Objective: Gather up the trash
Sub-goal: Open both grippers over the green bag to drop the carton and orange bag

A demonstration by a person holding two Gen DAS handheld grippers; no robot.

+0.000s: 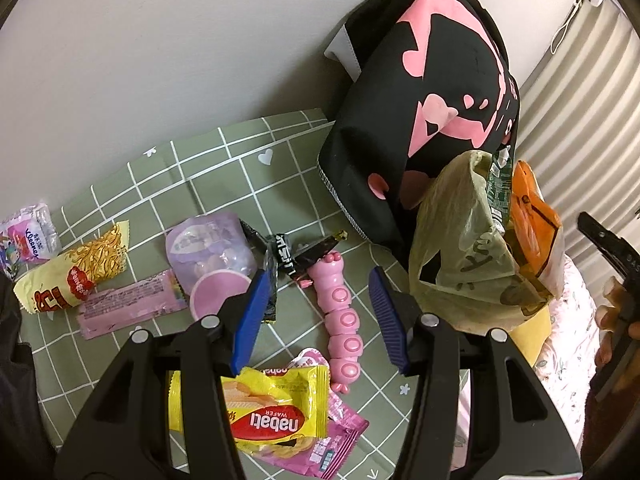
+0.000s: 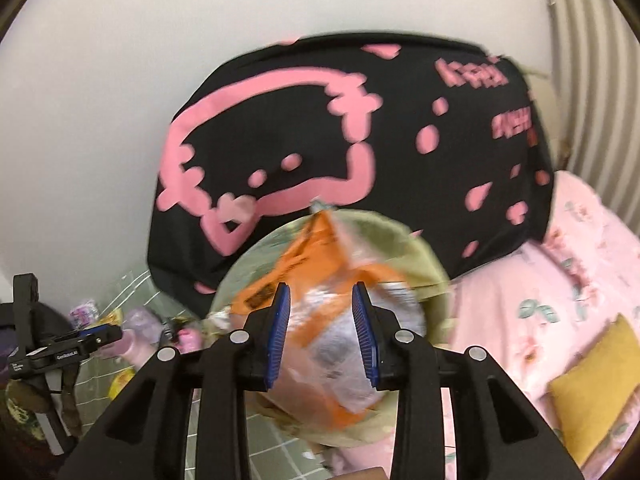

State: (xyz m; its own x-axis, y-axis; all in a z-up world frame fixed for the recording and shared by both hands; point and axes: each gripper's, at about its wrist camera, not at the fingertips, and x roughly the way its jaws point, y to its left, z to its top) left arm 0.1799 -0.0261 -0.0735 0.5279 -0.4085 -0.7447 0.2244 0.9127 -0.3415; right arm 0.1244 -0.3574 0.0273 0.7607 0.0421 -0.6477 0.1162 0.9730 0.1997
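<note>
The left gripper [image 1: 320, 316] hangs over a green checked cloth [image 1: 224, 168] spread on the surface, its blue-padded jaws released with nothing between them. Just below and near it lies a yellow wafer packet [image 1: 276, 412] on top of a pink wrapper [image 1: 340, 436]. Between the jaws' line of sight a pink caterpillar toy [image 1: 340, 316] lies lengthwise on the cloth, and just past its far end sits a crumpled black wrapper [image 1: 292, 256]. To the left are a lilac pouch [image 1: 212, 248] with a pink lid [image 1: 218, 294] beside it, a flat pink bar wrapper [image 1: 128, 304], a yellow noodle-snack packet [image 1: 76, 272] and, at the far left edge, a small tissue pack [image 1: 28, 236].

To the right a greenish plastic trash bag [image 1: 460, 248] stands open beside a black cushion with pink print [image 1: 432, 80] that leans on the wall. An orange wrapper [image 1: 536, 216] and a green one [image 1: 498, 184] stick out of the bag's mouth.

The right gripper [image 2: 322, 332] is above that bag [image 2: 424, 272], jaws apart; the orange wrapper [image 2: 320, 264] lies in the bag under them, and the blur hides whether the pads touch it. A pink floral bedsheet [image 2: 560, 264] and a yellow pillow [image 2: 600, 392] lie to the right.
</note>
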